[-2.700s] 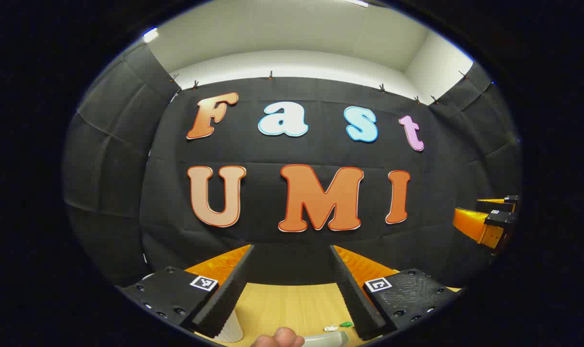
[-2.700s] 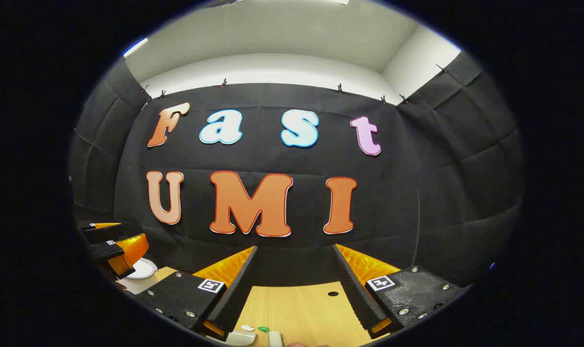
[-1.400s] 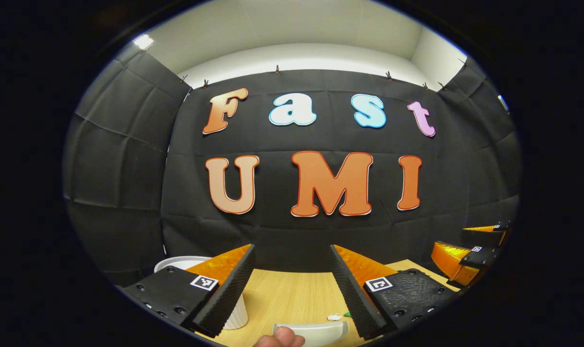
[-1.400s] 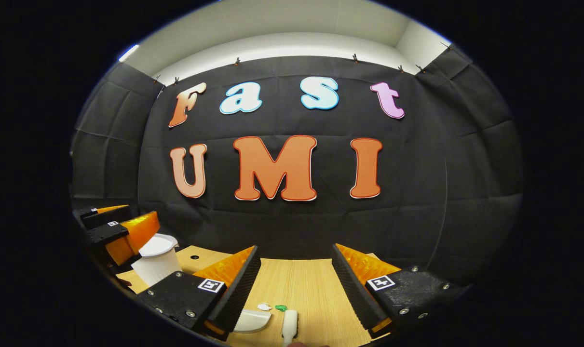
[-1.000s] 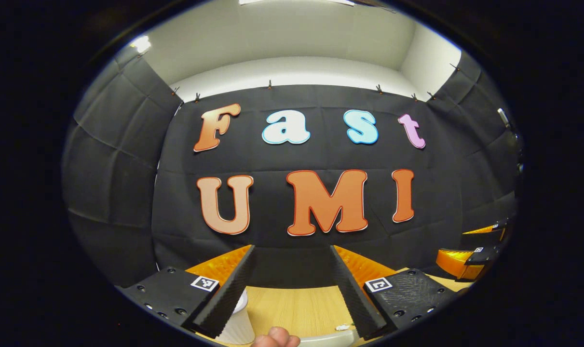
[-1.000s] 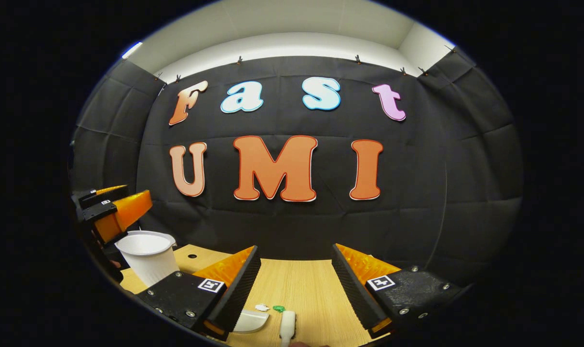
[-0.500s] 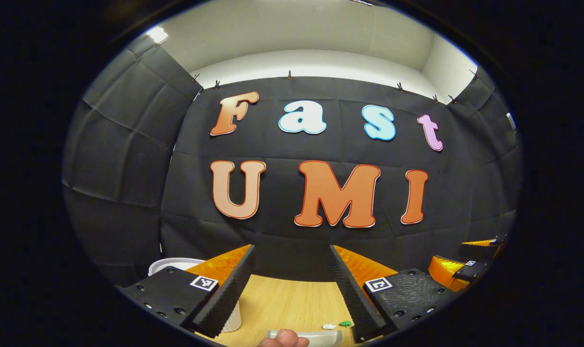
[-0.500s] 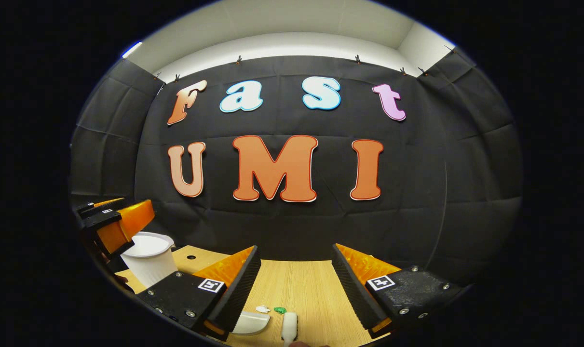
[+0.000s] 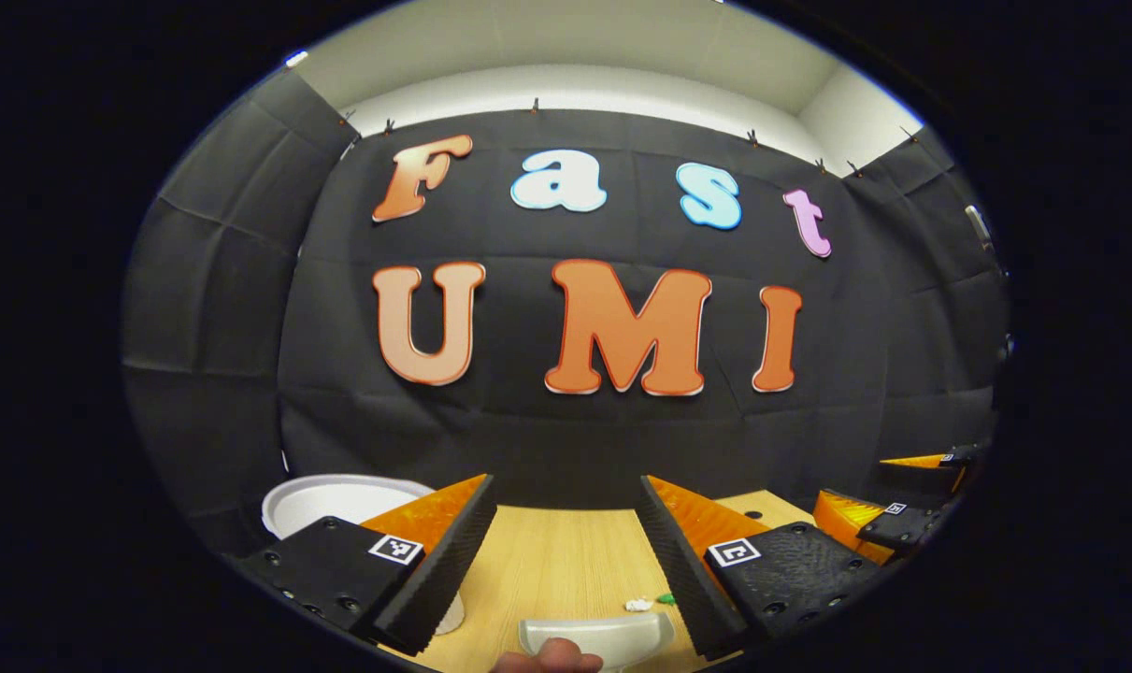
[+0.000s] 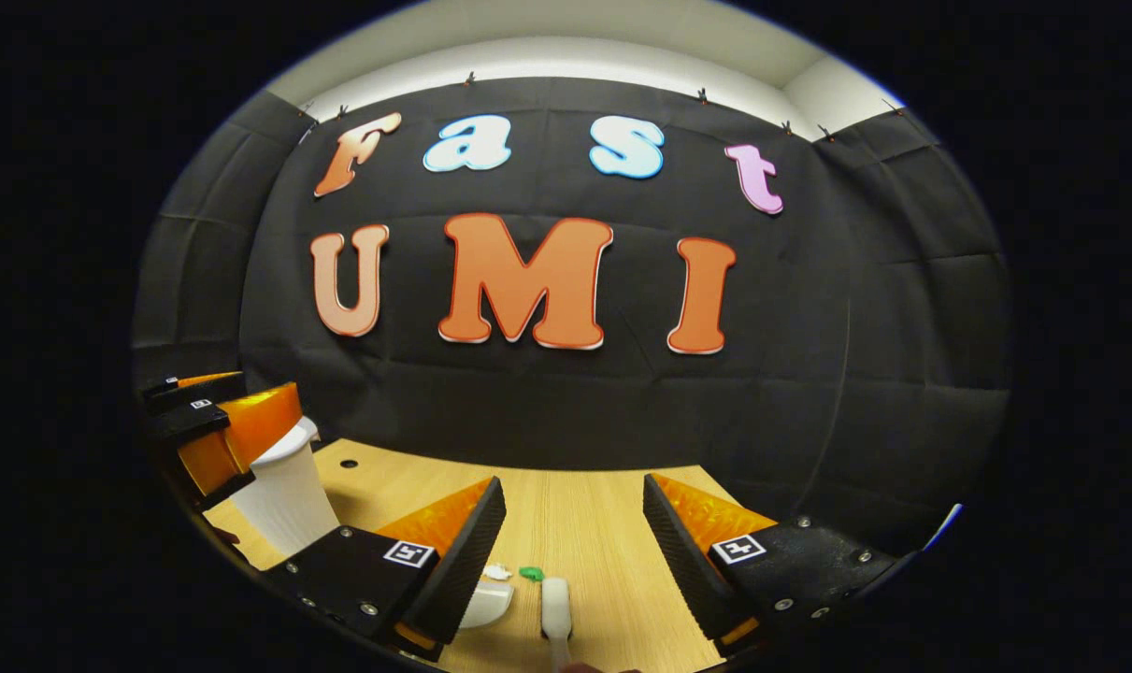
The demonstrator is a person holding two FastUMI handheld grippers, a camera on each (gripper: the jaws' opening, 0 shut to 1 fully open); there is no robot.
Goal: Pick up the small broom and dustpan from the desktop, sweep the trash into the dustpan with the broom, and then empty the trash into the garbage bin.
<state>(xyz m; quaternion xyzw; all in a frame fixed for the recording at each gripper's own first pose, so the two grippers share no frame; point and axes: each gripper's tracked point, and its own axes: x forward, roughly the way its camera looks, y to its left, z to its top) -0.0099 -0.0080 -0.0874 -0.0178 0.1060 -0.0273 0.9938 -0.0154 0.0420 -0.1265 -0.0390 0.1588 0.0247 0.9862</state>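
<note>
Left gripper (image 9: 566,561): we see its two fingers spread wide apart with nothing between them; it hangs above the desktop (image 9: 556,570). From the right gripper view it sits far to the left (image 10: 215,425), just beside the bin.

Right gripper (image 10: 570,561): its fingers too stand well apart, gripping nothing. In the left gripper view we see it at the far right (image 9: 888,523).

Dustpan (image 9: 595,637): white, lying on the wood low between the left gripper's fingers. Its long axis runs across that view, side to side. In the right gripper view a part of it (image 10: 487,603) shows by the inner edge of the left finger.

Broom (image 10: 556,612): white, low between the right gripper's fingers, nearer the left one. Its long axis runs straight ahead, along the fingers. We cannot tell which end is the brush.

Trash: a white scrap (image 10: 497,571) and a green scrap (image 10: 531,573) lie side by side just beyond the broom's far tip; in the left gripper view the white scrap (image 9: 637,605) and the green one (image 9: 665,598) lie just beyond the dustpan's right end.

Garbage bin (image 9: 341,495): white, behind the left gripper's left finger; in the right gripper view (image 10: 285,500) it stands upright on the desk's left side.

Hand: a fingertip (image 9: 551,656) shows at the bottom edge, in front of the dustpan.
</note>
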